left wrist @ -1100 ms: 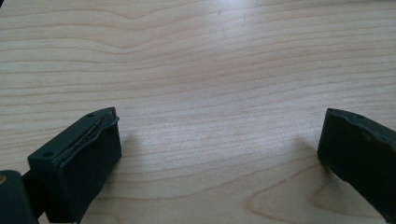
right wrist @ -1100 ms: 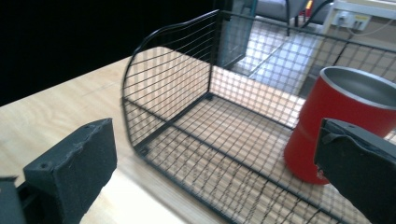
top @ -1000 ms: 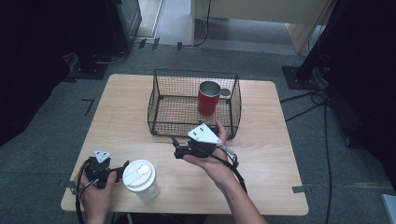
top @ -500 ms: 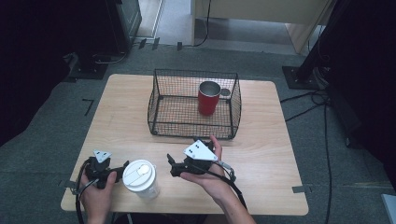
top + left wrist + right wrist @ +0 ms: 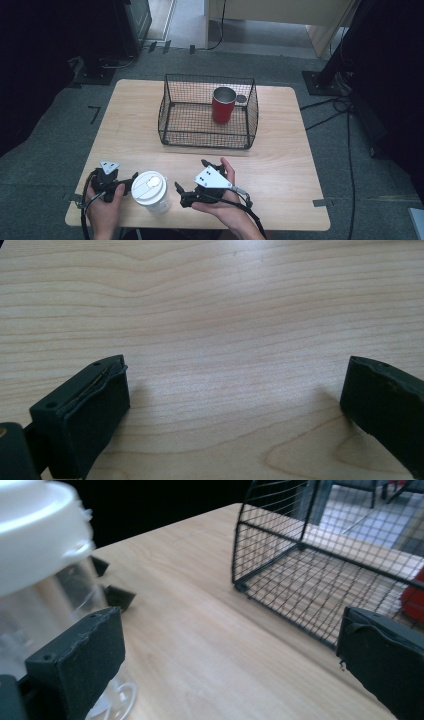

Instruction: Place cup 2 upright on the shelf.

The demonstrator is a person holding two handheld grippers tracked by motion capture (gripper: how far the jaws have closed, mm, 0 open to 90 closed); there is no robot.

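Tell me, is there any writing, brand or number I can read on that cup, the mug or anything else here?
None can be read.
Clear cup, white lid: no print visible.
Red mug in the wire basket: no legible label.
Grey plate on the right tool: small dark dots, no letters.

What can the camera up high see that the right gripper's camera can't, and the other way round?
The high view takes in the person's left hand, the left gripper, and the red cup's open top. The right gripper view looks up close through the clear cup's see-through wall to its base on the wood. Both show that white-lidded clear cup, the wire basket, a bit of red cup, and the wooden table.
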